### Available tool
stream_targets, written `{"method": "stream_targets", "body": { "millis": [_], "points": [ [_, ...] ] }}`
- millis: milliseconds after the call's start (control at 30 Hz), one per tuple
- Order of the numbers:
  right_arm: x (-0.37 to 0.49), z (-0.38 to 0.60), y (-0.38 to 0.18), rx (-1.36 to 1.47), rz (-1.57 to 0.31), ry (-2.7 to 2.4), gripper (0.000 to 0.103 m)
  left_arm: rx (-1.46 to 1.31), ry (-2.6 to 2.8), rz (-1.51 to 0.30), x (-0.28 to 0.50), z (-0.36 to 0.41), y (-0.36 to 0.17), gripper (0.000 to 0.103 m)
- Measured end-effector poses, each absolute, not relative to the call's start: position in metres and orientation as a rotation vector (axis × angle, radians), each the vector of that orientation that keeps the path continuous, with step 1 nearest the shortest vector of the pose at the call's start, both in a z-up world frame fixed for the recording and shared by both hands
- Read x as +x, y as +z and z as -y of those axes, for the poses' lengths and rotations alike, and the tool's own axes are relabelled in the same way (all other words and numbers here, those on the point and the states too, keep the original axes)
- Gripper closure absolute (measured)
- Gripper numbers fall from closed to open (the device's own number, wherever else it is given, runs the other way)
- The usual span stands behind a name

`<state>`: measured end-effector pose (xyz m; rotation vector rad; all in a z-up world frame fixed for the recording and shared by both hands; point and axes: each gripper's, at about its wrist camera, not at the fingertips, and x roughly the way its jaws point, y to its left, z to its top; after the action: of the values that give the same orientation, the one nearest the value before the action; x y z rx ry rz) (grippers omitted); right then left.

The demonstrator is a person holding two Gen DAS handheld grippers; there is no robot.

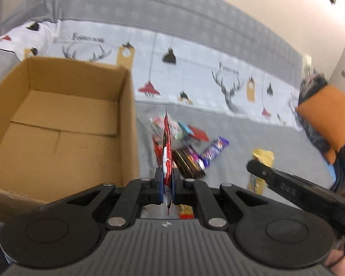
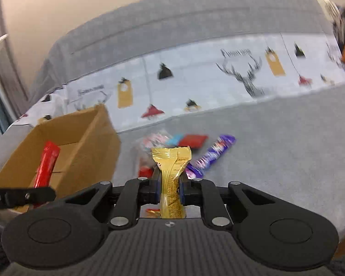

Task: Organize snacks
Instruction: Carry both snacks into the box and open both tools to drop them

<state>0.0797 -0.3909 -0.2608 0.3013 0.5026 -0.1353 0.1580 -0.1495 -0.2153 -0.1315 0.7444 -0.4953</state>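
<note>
left of both tongs stood the open box [image 1: 57, 119] on the bed. left tongs [image 1: 166, 181], nearer it, pinched a red wrapper [image 1: 166, 147] edge-up; right tongs [image 2: 170, 181] clamped a gold bar [image 2: 171, 172] lengthwise.

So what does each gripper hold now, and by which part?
Left gripper: red snack packet, pinched near its lower end. Right gripper: gold snack bar, gripped around its middle.

No lettering is readable: the printed cover [image 1: 195, 73] and snack wrappers [image 2: 209, 156] are blurred.
</note>
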Motion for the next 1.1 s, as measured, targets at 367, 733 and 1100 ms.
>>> {"method": "stream_targets", "body": {
  "millis": [367,733,1100],
  "points": [
    [0.082,0.305,-0.173,0.23,-0.416,0.004,0.087,-0.316,-0.403,-0.712,0.197,0.074,-0.206,0.097],
    [0.12,0.242,-0.137,0.171,-0.418,0.125,0.087,-0.358,-0.322,-0.685,0.221,0.032,-0.216,0.096],
    [0.172,0.201,-0.168,0.135,-0.541,0.181,0.087,-0.423,-0.283,-0.774,0.249,0.002,-0.234,0.097]
  ]
}}
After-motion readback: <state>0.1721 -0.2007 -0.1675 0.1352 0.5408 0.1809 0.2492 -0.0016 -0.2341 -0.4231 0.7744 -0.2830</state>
